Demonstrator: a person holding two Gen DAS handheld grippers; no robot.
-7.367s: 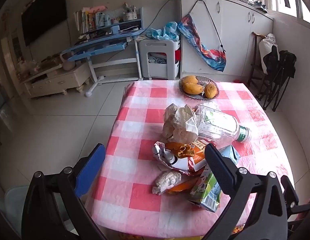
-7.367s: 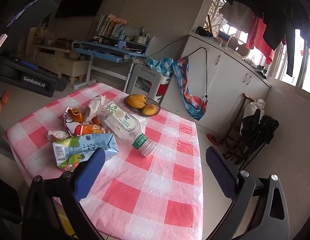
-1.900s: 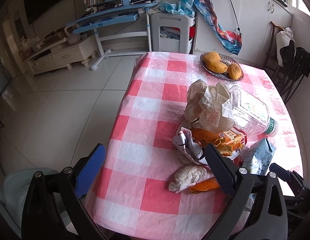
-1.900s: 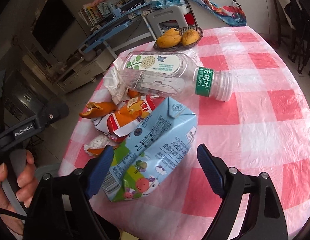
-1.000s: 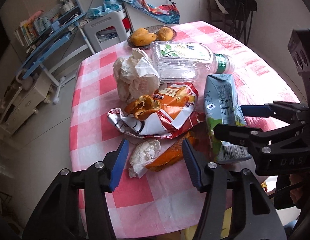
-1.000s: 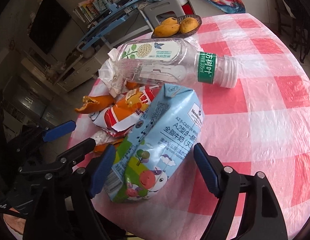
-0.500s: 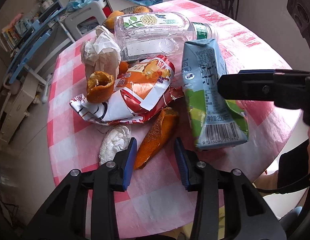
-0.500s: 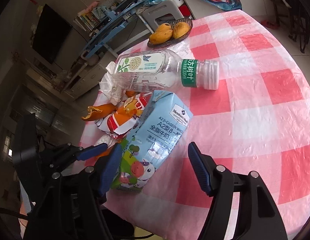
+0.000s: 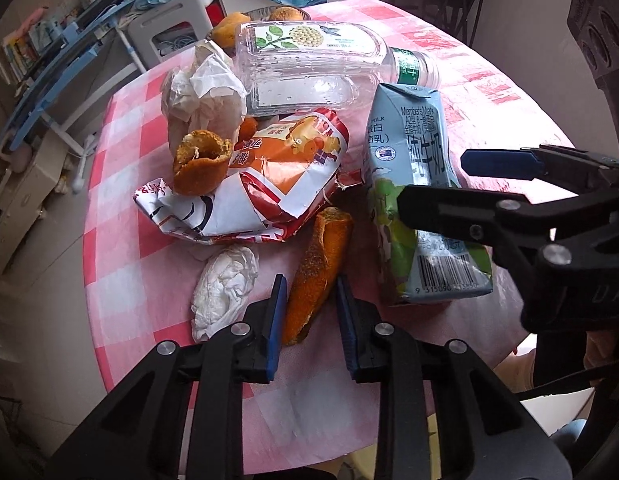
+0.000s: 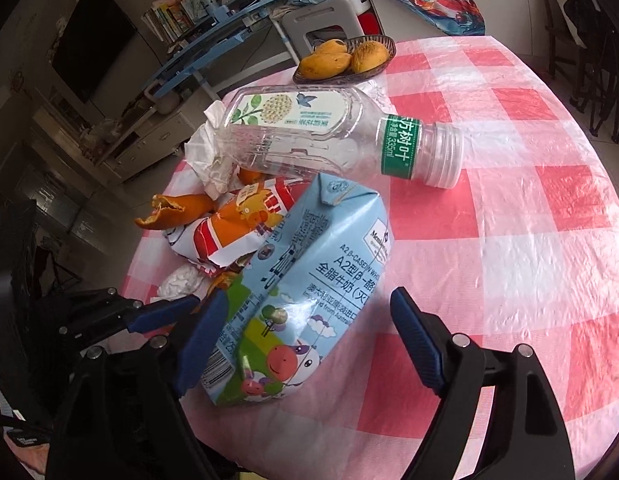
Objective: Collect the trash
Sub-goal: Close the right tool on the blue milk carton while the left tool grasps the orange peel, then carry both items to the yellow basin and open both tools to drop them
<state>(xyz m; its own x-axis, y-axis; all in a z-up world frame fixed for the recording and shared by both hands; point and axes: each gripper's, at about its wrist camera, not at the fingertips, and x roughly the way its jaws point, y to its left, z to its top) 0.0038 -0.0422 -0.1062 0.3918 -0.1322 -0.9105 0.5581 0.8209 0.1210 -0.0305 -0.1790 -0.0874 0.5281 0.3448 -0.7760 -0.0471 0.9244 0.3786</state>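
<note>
Closing left gripper [image 9: 307, 312] on orange peel strip [image 9: 317, 268], lying on checked tablecloth [image 9: 121, 248] between tissue wad [image 9: 225, 284] and milk carton [image 9: 417, 216]; pads apparently not yet pressing. Best to pinch low, squarely across its width. Long axis along the fingers, far tip toward snack wrapper [image 9: 269, 184]. Right gripper [image 10: 305, 336] wide open astride carton, gripping nothing.

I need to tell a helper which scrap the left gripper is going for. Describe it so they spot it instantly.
On the pink checked table, find the trash pile. Its near edge holds a long orange peel strip, between the white tissue wad and the milk carton. Unlike the cupped peel higher up, it lies flat.
</note>
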